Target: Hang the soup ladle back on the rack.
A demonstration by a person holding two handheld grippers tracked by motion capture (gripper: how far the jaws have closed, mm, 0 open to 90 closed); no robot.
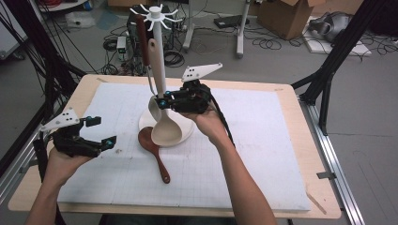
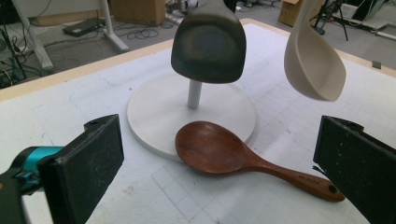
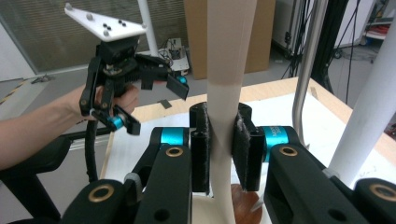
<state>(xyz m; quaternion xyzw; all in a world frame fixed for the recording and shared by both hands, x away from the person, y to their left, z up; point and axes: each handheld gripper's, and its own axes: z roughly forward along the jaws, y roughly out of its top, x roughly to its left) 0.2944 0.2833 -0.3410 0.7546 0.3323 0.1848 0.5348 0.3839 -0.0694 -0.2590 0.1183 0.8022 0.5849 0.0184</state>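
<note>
The left tool (image 1: 96, 132) rests low over the near-left of the desk (image 1: 300, 140), wrist level, jaws spread wide and empty. Beyond it a brown wooden spoon (image 1: 155, 150) lies flat. The right tool (image 1: 165, 103), forearm angled up, pinches the cream plastic ladle (image 1: 165, 126) lifted beside the white utensil stand (image 1: 158, 61).

My left gripper (image 1: 96, 131) sits low near the table's left edge, jaws spread wide with nothing between them, my left hand (image 1: 63, 161) beneath it. My right gripper (image 1: 162, 102) is raised over the table's middle, pointing left, its pads (image 3: 201, 144) pressed on a ladle handle (image 3: 226, 93); my right forearm (image 1: 239, 183) slants up from the near edge.
</note>
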